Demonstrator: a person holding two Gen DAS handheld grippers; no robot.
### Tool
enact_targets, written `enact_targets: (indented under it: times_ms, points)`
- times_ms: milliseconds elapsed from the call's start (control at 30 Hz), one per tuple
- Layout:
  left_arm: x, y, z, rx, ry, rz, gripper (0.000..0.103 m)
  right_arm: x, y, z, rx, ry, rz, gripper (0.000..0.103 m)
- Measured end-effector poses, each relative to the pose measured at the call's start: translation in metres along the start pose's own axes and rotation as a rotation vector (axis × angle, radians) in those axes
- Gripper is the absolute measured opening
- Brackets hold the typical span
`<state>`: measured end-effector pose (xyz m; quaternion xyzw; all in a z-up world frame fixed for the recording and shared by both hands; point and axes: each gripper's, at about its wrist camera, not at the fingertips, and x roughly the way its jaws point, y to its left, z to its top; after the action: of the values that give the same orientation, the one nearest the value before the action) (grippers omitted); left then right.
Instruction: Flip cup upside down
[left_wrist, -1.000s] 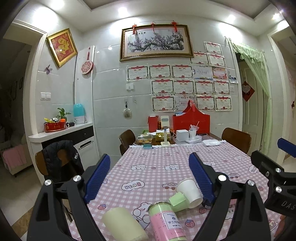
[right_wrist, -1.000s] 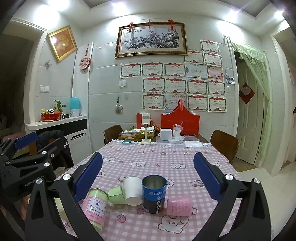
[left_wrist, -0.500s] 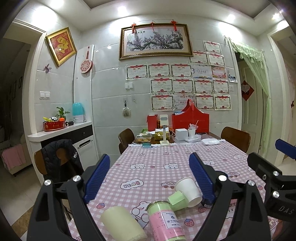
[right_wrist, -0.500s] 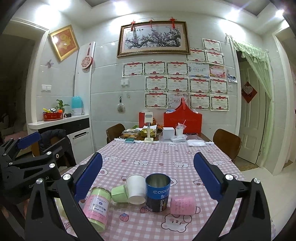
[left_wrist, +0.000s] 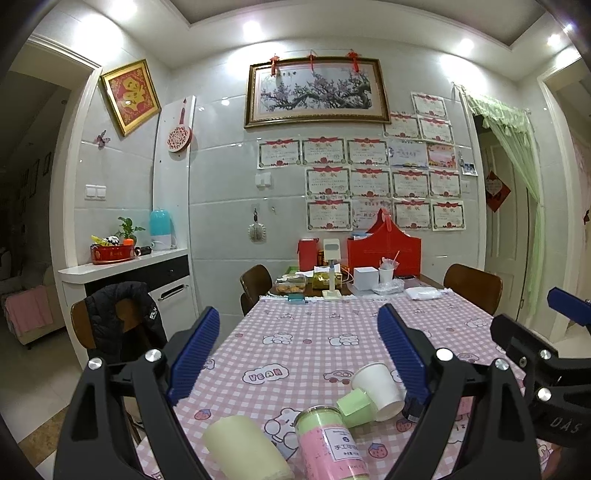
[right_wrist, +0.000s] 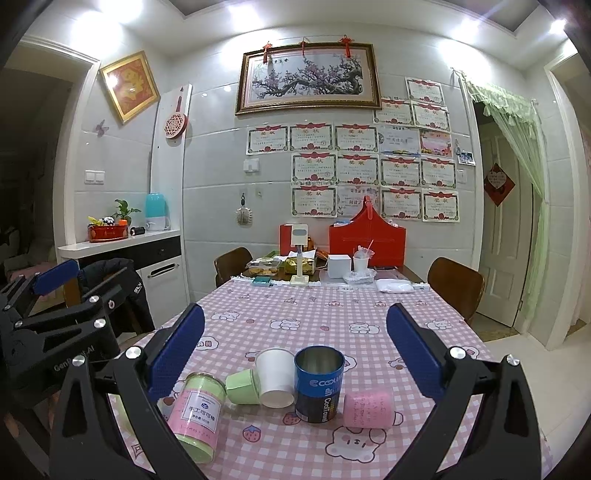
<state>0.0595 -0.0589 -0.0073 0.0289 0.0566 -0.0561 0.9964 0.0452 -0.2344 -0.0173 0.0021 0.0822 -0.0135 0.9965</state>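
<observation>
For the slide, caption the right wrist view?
Open right gripper above upright blue can amid toppled white paper cup, green cup, pink cup.

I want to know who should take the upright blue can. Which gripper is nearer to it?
Right. The right gripper is open with the blue can centred just ahead between its fingers. The left gripper is off to the can's left, its finger hiding most of it.

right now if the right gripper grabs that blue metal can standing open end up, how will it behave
The blue metal can looks rigid, so it should hold its shape under the pads. Its printed wall looks smooth and may slip in a light grip. It appears empty, so it is probably light. Tall and upright, it could tip if nudged, and the white paper cup lies close beside it.
</observation>
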Motion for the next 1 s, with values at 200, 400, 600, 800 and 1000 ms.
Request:
enact_targets:
  times_ms: [200,400,600,800,1000]
  points:
    - [0.0003,0.0033,0.0005,-0.015,0.008,-0.003,0.086,-0.0017,0.0007,0.0001,0.002,0.000,0.004,0.095]
    - [-0.0002,0.0048,0.0008,-0.013,0.009,-0.004,0.086,-0.0032,0.0027,0.0003,0.005,0.004,0.007,0.095]
    - [-0.0003,0.0067,0.0013,-0.017,0.006,0.003,0.086,-0.0033,0.0030,0.0003,0.004,0.002,0.005,0.095]
    - [-0.0004,0.0081,0.0009,-0.015,0.006,0.004,0.086,-0.0019,0.0036,0.0007,0.004,0.005,0.007,0.095]
    - [0.0009,0.0091,0.0014,-0.013,0.009,0.005,0.086,-0.0016,0.0068,0.0000,0.005,0.007,0.008,0.095]
